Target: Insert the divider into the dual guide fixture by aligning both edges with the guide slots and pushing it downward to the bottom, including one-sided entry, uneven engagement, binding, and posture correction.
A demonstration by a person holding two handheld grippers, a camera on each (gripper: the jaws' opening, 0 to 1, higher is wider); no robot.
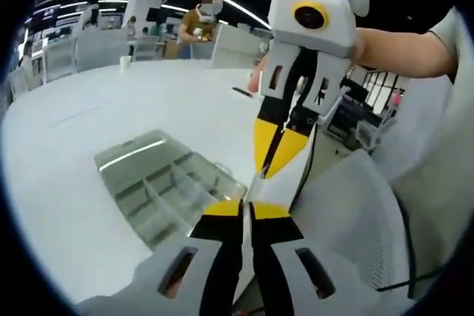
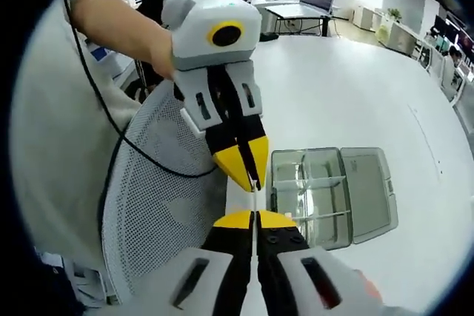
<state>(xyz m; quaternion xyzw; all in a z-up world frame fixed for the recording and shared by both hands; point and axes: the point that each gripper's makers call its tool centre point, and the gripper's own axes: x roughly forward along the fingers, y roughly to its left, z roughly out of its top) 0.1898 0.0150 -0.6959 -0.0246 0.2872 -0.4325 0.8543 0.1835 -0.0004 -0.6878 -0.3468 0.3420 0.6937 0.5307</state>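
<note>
Between the two claws, left (image 1: 246, 211) and right (image 2: 255, 220), both clamped on it, the thin divider (image 1: 252, 186) hangs edge-on beside the clear fixture (image 2: 329, 194) on the white tabletop (image 2: 355, 94). Left view shows a seated person (image 1: 200, 24) behind; right view shows a mesh chair (image 2: 159, 205).

I can read no text, label, brand, number or sign from here in either the left gripper view or the right gripper view. The screens and boards far off at about eleven o'clock in the left gripper view are too blurred for me to make out.
</note>
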